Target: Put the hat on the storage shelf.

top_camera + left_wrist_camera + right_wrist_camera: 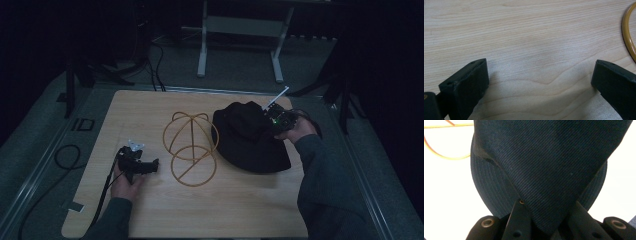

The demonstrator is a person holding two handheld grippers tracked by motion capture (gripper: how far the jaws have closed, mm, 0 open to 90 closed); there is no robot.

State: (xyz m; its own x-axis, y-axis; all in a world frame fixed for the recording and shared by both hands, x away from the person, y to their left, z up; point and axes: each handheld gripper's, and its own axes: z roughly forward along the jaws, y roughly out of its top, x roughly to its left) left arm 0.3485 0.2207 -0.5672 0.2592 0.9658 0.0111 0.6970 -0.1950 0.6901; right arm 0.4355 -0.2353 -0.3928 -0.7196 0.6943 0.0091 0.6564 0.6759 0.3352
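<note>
A dark bucket hat point(250, 137) lies on the right half of the wooden table point(150, 210). My right gripper point(272, 124) is shut on the hat's crown fabric point(554, 170), which is pinched into a fold between the jaws and pulled up. A yellow wire hat stand point(190, 147) sits at the table's middle, just left of the hat; part of its ring point(627, 37) shows in the left gripper view. My left gripper point(152, 165) rests low near the stand's base ring, jaws wide apart over bare wood, holding nothing.
A white-legged desk frame point(240, 40) stands on the floor beyond the table. Cables point(65, 155) lie on the floor at the left. Metal rails run along the table's left and right sides.
</note>
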